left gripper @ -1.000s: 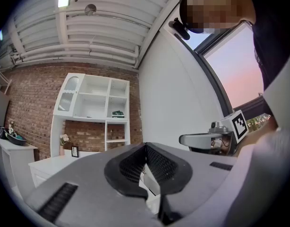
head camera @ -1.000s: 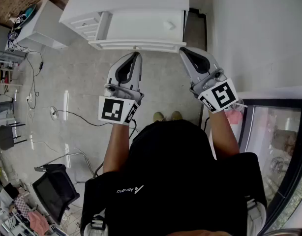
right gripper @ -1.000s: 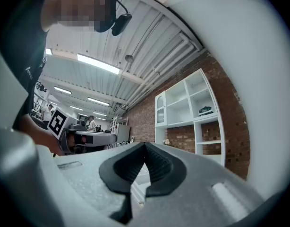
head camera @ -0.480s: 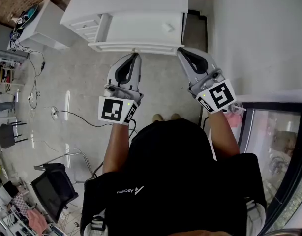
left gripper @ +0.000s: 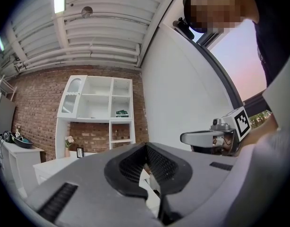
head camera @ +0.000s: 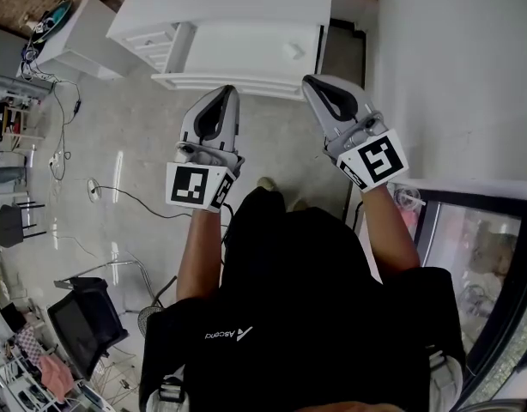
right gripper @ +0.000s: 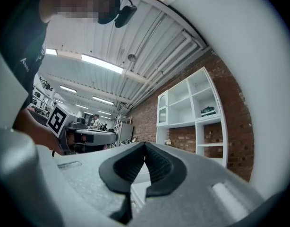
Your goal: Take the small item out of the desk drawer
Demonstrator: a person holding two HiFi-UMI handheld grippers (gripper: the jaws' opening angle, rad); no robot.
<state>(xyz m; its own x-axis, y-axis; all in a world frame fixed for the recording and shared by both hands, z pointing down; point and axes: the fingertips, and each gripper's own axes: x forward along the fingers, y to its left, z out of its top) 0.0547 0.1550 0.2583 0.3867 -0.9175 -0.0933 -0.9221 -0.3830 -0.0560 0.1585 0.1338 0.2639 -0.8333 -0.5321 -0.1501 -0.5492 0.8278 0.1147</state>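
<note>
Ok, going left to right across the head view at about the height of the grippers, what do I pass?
black chair → floor cable → left gripper → right gripper → white wall
</note>
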